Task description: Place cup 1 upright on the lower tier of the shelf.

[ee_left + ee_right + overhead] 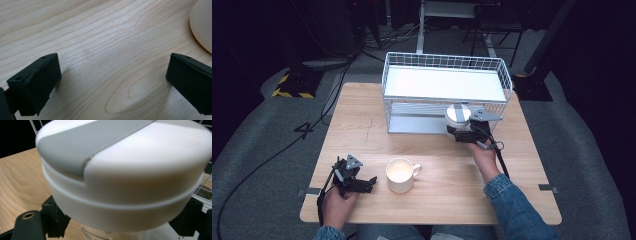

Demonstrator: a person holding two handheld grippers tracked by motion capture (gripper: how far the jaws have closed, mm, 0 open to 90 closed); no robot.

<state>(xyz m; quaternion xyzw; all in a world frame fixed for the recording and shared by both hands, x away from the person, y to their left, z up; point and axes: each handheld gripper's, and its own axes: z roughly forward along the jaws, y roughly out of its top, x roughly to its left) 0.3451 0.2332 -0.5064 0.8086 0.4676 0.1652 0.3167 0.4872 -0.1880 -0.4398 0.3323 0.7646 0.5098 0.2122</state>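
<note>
A jar with a white lid (458, 115) crossed by a grey band is held just in front of the white wire rack (507, 75), at the rack's lower level. My right gripper (460, 132) is shut on the jar below the lid. In the right gripper view the lid (140, 170) looms close, a clear body (100, 233) shows beneath it, and the black jaws sit on either side of my right gripper (122, 220). A cream mug (400, 175) stands at the table's front middle. My left gripper (371, 184) rests open just left of it, with bare wood between the jaws of my left gripper (112, 82).
The two-tier wire rack stands at the back of the wooden table (362, 110), its upper shelf bare and white. The mug's side (202, 25) shows at the right edge of the left gripper view. Cables and stands lie on the floor beyond the table.
</note>
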